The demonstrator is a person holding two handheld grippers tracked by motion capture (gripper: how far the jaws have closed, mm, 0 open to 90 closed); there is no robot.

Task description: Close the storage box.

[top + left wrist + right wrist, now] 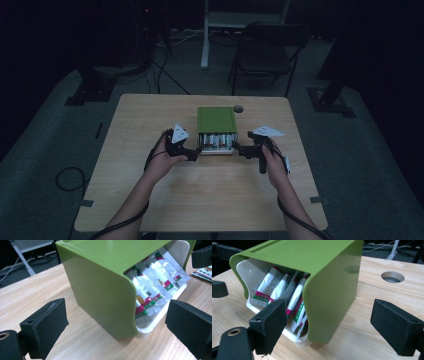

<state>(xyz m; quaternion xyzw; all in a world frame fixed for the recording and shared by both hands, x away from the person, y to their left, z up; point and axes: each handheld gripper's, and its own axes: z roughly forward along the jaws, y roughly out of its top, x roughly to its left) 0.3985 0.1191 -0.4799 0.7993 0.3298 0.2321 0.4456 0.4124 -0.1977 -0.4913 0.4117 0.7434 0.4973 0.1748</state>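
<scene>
While bare table [210, 195] is lying toward the near edge, the left gripper [196, 154] and right gripper [237, 148], both wide, are flanking a green box [216, 120] holding white sachets [216, 140].

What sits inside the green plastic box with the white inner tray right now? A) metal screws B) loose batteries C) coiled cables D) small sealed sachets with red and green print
D: the left gripper view shows small sealed sachets with red and green print standing in a row in the white inner tray of the green plastic box, and the right gripper view shows them too.
</scene>
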